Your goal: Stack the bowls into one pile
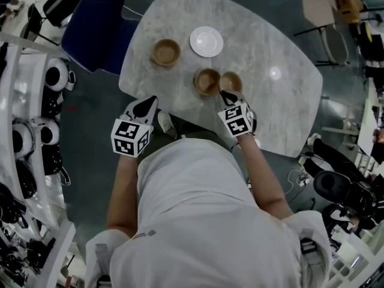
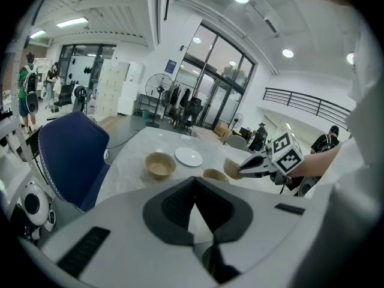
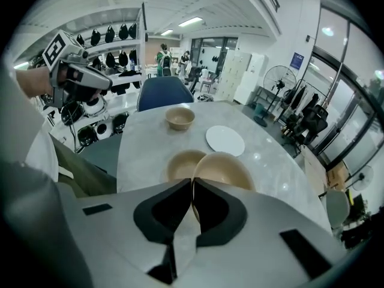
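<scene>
With my right hand-held gripper (image 1: 228, 95) clamped on the rim of the carried bowl (image 1: 231, 81), just beside the middle bowl (image 1: 207, 81) on the counter (image 1: 282, 107), I judge nesting it there comes next; my left hand-held gripper (image 1: 144, 105) hangs closed, empty.

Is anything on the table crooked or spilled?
Only the held bowl is tilted: the right gripper pinches its rim, beside a second bowl. Nothing is spilled.

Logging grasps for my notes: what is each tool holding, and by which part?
The right tool pinches a tan bowl by its near rim. The left tool is shut and empty.
</scene>
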Action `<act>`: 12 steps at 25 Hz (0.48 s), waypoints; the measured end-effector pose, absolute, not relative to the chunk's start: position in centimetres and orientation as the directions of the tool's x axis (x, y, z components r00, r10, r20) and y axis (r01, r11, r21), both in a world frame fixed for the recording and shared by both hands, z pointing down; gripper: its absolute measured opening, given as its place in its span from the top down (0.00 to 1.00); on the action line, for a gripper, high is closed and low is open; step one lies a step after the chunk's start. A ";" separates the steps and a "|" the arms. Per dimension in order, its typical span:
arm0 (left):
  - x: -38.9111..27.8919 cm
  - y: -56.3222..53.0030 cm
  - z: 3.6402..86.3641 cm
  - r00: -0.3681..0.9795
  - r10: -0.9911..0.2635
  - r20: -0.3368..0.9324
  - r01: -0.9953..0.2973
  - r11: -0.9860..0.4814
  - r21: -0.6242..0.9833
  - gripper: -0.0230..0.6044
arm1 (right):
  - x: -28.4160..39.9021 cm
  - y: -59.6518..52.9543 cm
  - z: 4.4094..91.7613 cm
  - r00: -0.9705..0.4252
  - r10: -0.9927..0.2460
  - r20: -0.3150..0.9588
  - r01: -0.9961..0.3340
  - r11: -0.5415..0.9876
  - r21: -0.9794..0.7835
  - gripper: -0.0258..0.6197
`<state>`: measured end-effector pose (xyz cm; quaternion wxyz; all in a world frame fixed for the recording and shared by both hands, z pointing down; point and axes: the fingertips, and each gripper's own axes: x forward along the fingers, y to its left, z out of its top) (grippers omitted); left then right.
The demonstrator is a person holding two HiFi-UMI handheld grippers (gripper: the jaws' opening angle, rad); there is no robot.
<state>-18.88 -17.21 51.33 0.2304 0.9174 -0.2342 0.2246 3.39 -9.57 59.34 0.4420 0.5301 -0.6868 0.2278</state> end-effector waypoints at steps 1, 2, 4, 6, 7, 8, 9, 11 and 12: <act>-19.3 -17.4 51.4 0.790 -0.325 0.521 -0.533 -0.784 0.318 0.96 | 2.9 -9.9 59.4 -0.050 -0.524 0.850 -0.928 0.340 0.155 0.91; -19.8 -17.6 51.5 0.789 -0.324 0.522 -0.533 -0.783 0.319 0.96 | 2.3 -10.3 59.4 -0.053 -0.522 0.851 -0.926 0.346 0.154 0.91; -20.6 -18.0 51.7 0.787 -0.325 0.524 -0.537 -0.779 0.324 0.96 | 1.2 -11.0 59.4 -0.063 -0.519 0.852 -0.922 0.356 0.149 0.91; -21.3 -18.3 52.0 0.785 -0.329 0.525 -0.544 -0.771 0.330 0.96 | 0.4 -11.6 59.6 -0.071 -0.516 0.854 -0.918 0.368 0.147 0.91; -21.6 -18.4 52.1 0.784 -0.331 0.525 -0.547 -0.767 0.334 0.96 | 0.0 -11.7 59.8 -0.073 -0.512 0.856 -0.916 0.374 0.146 0.91; -21.9 -18.4 52.2 0.783 -0.332 0.526 -0.550 -0.764 0.337 0.96 | -0.2 -11.9 60.1 -0.075 -0.508 0.858 -0.913 0.380 0.145 0.91; -22.1 -18.5 52.4 0.782 -0.333 0.527 -0.553 -0.761 0.340 0.96 | -0.5 -12.1 60.3 -0.077 -0.504 0.860 -0.911 0.387 0.145 0.91; -22.6 -18.6 52.5 0.779 -0.334 0.531 -0.558 -0.756 0.343 0.96 | -1.0 -12.5 60.7 -0.083 -0.497 0.864 -0.905 0.401 0.144 0.91; -22.8 -18.6 52.7 0.777 -0.335 0.533 -0.561 -0.754 0.343 0.96 | -1.2 -12.6 61.0 -0.086 -0.492 0.866 -0.903 0.406 0.142 0.91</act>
